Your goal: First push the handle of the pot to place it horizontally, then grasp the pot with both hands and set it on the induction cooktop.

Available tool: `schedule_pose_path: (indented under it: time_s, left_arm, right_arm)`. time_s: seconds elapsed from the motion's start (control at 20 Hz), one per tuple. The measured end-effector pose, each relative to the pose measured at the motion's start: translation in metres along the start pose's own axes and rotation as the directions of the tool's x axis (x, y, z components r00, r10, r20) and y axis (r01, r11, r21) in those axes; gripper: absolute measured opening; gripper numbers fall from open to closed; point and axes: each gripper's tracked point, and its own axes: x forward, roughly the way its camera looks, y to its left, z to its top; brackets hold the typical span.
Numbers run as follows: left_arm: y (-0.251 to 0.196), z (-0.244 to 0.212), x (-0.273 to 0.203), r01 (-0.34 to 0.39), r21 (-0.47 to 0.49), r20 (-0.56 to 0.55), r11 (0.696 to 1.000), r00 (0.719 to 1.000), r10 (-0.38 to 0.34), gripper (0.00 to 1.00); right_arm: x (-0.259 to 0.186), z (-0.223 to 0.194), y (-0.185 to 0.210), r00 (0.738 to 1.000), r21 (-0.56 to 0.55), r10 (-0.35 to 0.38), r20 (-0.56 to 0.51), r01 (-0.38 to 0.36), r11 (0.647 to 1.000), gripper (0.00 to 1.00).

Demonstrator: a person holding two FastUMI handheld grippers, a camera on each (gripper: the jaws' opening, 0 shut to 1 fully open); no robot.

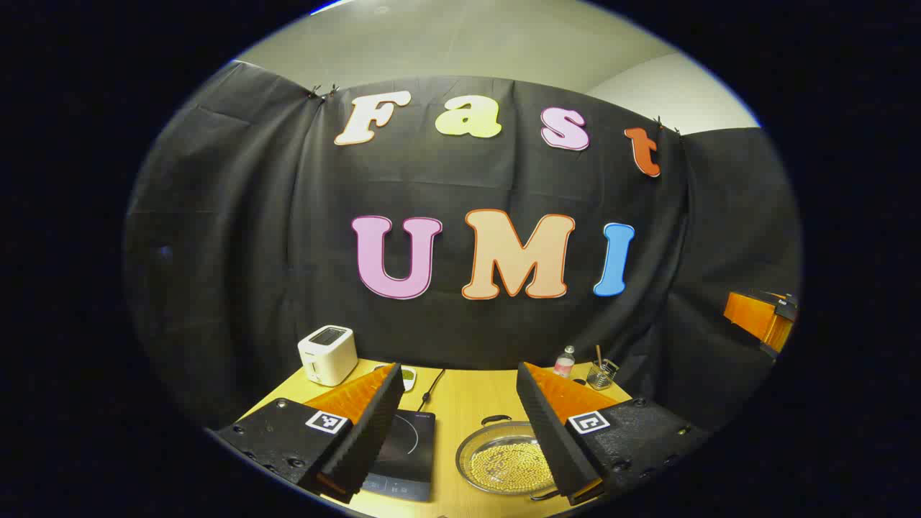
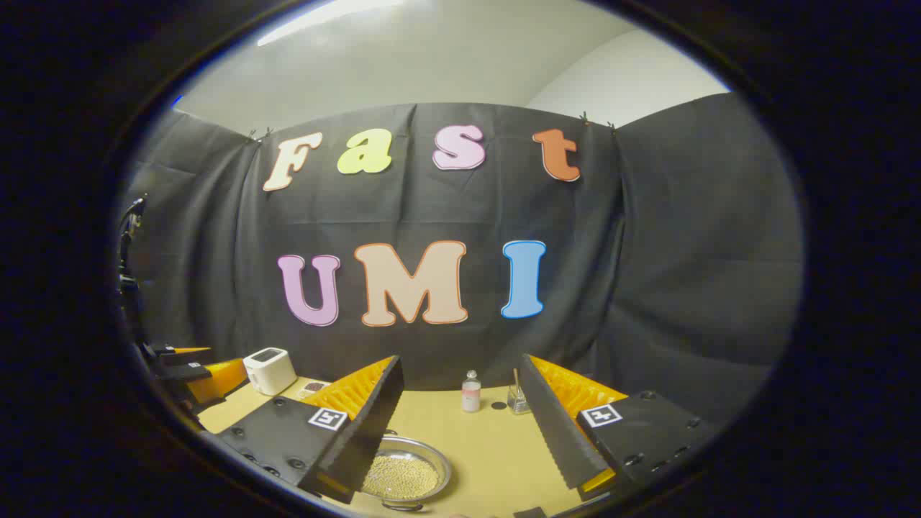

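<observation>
Table [image 1: 475,403]: pot [image 1: 504,457] (holding small beads) beside induction cooktop [image 1: 403,453]; toaster [image 1: 327,354] behind. Left hand-held gripper [image 1: 460,424] and right hand-held gripper [image 2: 460,424]: both spread, holding nothing.

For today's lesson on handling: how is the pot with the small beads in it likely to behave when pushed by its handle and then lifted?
The pot looks shallow and metal, so it would probably slide or turn on the smooth table rather than tip. The loose beads filling it likely add weight and may shift or spill if it tilts. Its thin rim may be slippery between the fingers.
</observation>
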Motion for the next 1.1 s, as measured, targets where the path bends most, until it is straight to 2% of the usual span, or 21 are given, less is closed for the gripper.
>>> schedule_pose_path:
  time_s: [0.1, 0.2, 0.25, 0.35, 0.4, 0.5, 0.55, 0.65, 0.7, 0.75, 0.8, 0.9, 1.0, 1.1]
  left_arm:
    - [0.002, -0.005, 0.004, 0.008, -0.01, -0.018, 1.0, 1.0, -0.009, 0.92]
    - [0.007, -0.007, 0.009, 0.002, -0.006, -0.02, 1.0, 1.0, -0.002, 0.96]
    - [0.011, -0.006, 0.009, -0.003, -0.001, -0.019, 1.0, 1.0, 0.003, 0.92]
    - [0.017, -0.006, 0.012, -0.01, 0.002, -0.015, 1.0, 1.0, 0.01, 0.96]
    - [0.02, -0.007, 0.012, -0.015, 0.007, -0.012, 1.0, 1.0, 0.015, 0.92]
    - [0.027, -0.005, 0.01, -0.022, 0.023, -0.007, 0.999, 1.0, 0.022, 0.92]
    - [0.03, -0.005, 0.01, -0.023, 0.03, -0.004, 0.999, 1.0, 0.023, 0.96]
    - [0.033, -0.005, 0.008, -0.019, 0.037, -0.002, 0.999, 1.0, 0.02, 0.92]
    - [0.034, -0.008, 0.007, -0.015, 0.038, -0.006, 0.999, 1.0, 0.015, 0.96]
    - [0.036, -0.01, 0.005, -0.011, 0.038, -0.008, 0.999, 1.0, 0.011, 0.92]
    - [0.037, -0.012, 0.004, -0.005, 0.04, -0.011, 0.999, 1.0, 0.006, 0.95]
    - [0.043, -0.015, 0.001, -0.003, 0.047, -0.017, 0.999, 1.0, 0.004, 0.96]
    - [0.047, -0.017, -0.003, -0.001, 0.053, -0.02, 0.999, 1.0, 0.002, 0.92]
    - [0.052, -0.019, -0.006, 0.001, 0.059, -0.021, 0.998, 1.0, 0.001, 0.96]
  right_arm:
    - [-0.001, -0.002, -0.001, 1.0, 0.002, -0.013, -0.008, 0.013, 1.0, 0.97]
    - [0.001, -0.001, -0.002, 1.0, 0.0, -0.025, -0.008, 0.025, 1.0, 0.97]
    - [0.001, -0.003, -0.001, 1.0, 0.0, -0.03, -0.008, 0.03, 1.0, 0.97]
    - [0.002, -0.003, 0.0, 0.999, -0.002, -0.04, -0.009, 0.04, 0.999, 0.97]
    - [0.001, -0.004, 0.001, 0.999, -0.003, -0.042, -0.011, 0.042, 0.999, 0.97]
    - [-0.002, -0.005, 0.006, 0.999, -0.006, -0.045, -0.015, 0.045, 0.999, 0.97]
    - [0.0, -0.007, 0.007, 0.999, -0.009, -0.046, -0.017, 0.046, 0.999, 0.97]
    - [-0.003, -0.008, 0.012, 0.999, -0.013, -0.05, -0.021, 0.05, 0.999, 0.97]
    - [-0.005, -0.008, 0.016, 0.999, -0.011, -0.048, -0.022, 0.048, 0.999, 0.97]
    - [-0.007, -0.009, 0.02, 0.999, -0.006, -0.046, -0.022, 0.046, 0.999, 0.97]
    - [-0.008, -0.01, 0.024, 0.999, 0.0, -0.043, -0.024, 0.043, 0.999, 0.97]
    - [-0.011, -0.014, 0.03, 0.999, 0.008, -0.038, -0.036, 0.039, 0.999, 0.97]
    - [-0.012, -0.019, 0.035, 0.998, 0.012, -0.038, -0.05, 0.039, 0.999, 0.97]
    - [-0.015, -0.026, 0.042, 0.997, 0.014, -0.035, -0.07, 0.036, 0.999, 0.97]
